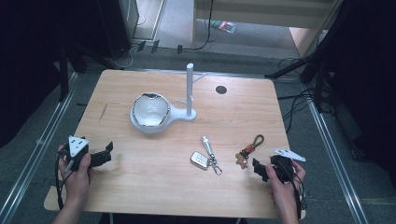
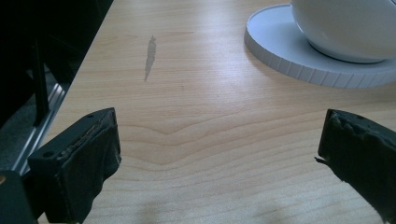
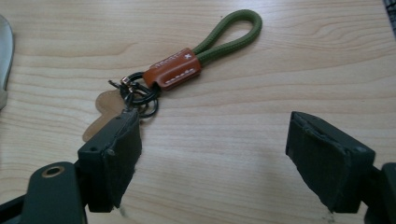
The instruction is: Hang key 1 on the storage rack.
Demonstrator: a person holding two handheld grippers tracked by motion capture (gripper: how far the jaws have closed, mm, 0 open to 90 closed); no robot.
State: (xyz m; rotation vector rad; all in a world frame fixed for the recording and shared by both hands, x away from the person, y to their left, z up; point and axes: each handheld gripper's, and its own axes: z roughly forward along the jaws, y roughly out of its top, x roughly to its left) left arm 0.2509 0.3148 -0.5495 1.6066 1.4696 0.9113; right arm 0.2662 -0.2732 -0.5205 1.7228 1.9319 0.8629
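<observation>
1. Keychain (image 3: 187,65) with the green cord loop and the brown leather tab is lying flat on the wooden table (image 1: 154,182), near the right front part, just ahead of my right gripper (image 1: 259,169).
2. Its dark rings (image 3: 140,98) and a small tan charm (image 3: 105,116) are lying just beside my left-hand jaw in the right gripper view; I cannot tell if the jaw is touching them.
3. I am holding the right gripper with its jaws standing wide apart, and nothing is sitting between the pads, only bare wood.
4. I am judging that the work is only beginning: the keychain is not yet gripped and not yet lifted, so the grasp and any carrying are still left.
5. A second set, a silver key fob (image 1: 200,160) with a metal clip (image 1: 208,148), is lying near, to the left of the keychain.
6. Farther back, a white bowl (image 1: 150,111) is sitting on the round base of a white stand (image 1: 190,88) with a tall post.
7. My right hand (image 1: 285,184) is coming in from the front edge, keeping the gripper low and nearly level, pointing toward the keychain.
8. My left gripper (image 1: 106,154) is resting low at the left front, also spread wide with nothing in it, pointing toward the bowl.
</observation>
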